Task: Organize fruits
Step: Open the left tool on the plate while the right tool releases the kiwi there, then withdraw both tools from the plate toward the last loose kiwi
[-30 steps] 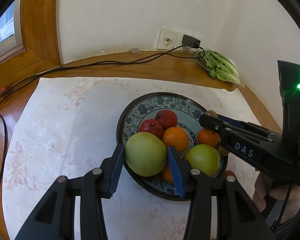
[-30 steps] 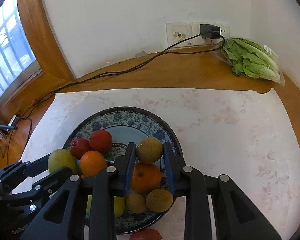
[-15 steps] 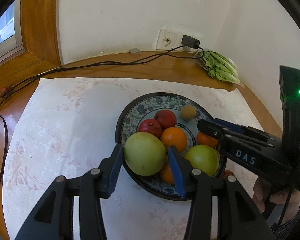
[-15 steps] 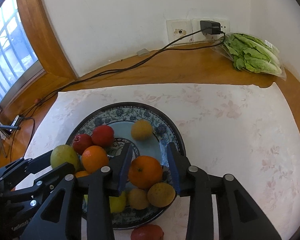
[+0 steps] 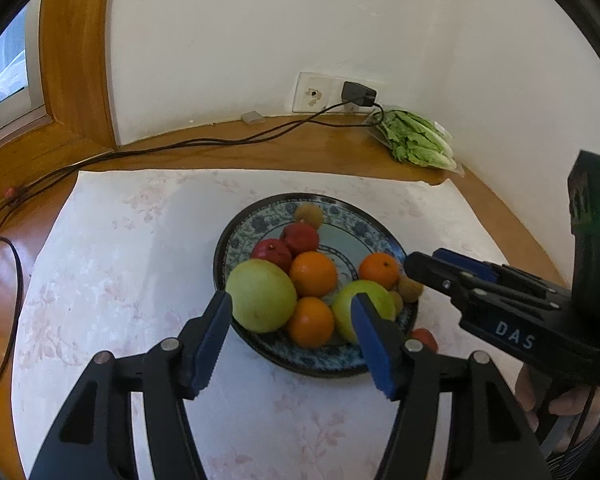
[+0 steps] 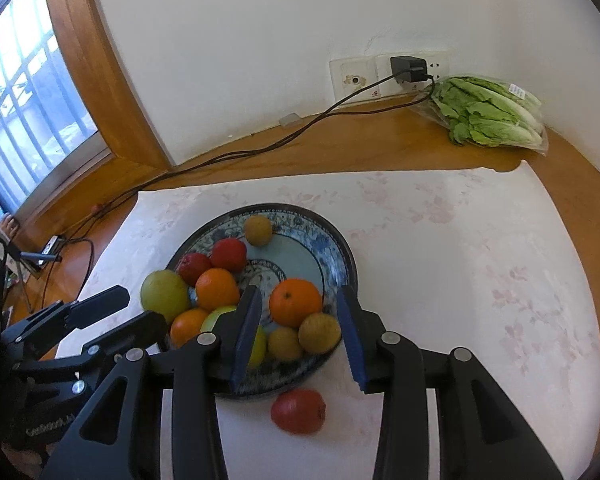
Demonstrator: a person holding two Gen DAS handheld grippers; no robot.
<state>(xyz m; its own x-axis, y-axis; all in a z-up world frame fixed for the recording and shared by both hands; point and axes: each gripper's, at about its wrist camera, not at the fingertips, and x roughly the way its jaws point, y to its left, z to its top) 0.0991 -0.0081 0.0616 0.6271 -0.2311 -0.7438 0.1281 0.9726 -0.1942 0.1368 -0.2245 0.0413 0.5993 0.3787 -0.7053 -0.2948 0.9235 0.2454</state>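
Observation:
A blue patterned plate (image 5: 352, 364) (image 6: 340, 248) on the white cloth holds several fruits: a large green pear (image 5: 260, 296) (image 6: 164, 290), oranges (image 5: 313, 273) (image 6: 295, 302), red fruits (image 5: 300, 237) (image 6: 228, 254), a green apple (image 5: 362, 304) and small brown fruits (image 6: 319, 332). One small brown fruit (image 5: 309, 214) (image 6: 258, 230) lies at the plate's far rim. A red fruit (image 6: 298, 410) lies on the cloth in front of the plate. My left gripper (image 5: 292, 344) is open and empty at the plate's near edge. My right gripper (image 6: 296, 332) is open and empty above the plate's near right side.
A bag of lettuce (image 5: 416, 144) (image 6: 488, 114) lies at the back right on the wooden sill. A plugged charger (image 6: 408, 68) and its cable (image 5: 204, 144) run along the back and off to the left. A window (image 6: 24, 92) is at the left.
The right gripper let go of the small brown fruit, which now lies at the plate's far rim. The left gripper let go of the green pear. Both grippers opened and pulled back.

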